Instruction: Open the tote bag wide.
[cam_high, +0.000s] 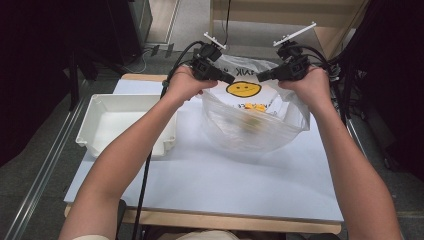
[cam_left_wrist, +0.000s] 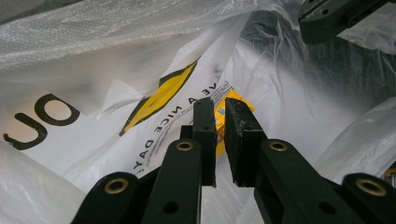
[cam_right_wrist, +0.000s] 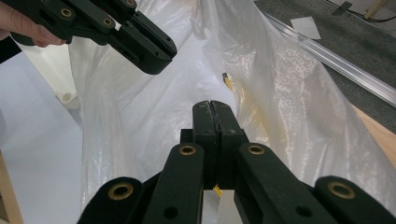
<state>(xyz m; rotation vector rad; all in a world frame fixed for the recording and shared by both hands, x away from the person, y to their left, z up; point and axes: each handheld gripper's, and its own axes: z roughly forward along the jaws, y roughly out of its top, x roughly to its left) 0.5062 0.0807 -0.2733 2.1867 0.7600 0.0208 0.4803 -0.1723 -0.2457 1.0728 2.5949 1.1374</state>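
2 hand-held grippers met above a clear plastic bag (cam_high: 252, 127) on the tabletop (cam_high: 210, 175): the left hand-held gripper (cam_left_wrist: 219, 140) stood narrowly parted with nothing visibly pinched, the right hand-held gripper (cam_right_wrist: 215, 135) was pressed closed; a white tray (cam_high: 125, 122) sat left of the bag.

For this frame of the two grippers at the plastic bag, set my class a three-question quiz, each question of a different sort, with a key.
1. True or false: the white tray stands on the left gripper's side of the plastic bag.
2. What is printed on the bag? A) a red star B) a yellow smiley face C) a blue arrow
3. Which gripper's jaws are pressed fully together: the left gripper or the right gripper?

Key: 1 true; 2 B; 3 the right gripper. In the left gripper view a narrow gap remains between the jaws.
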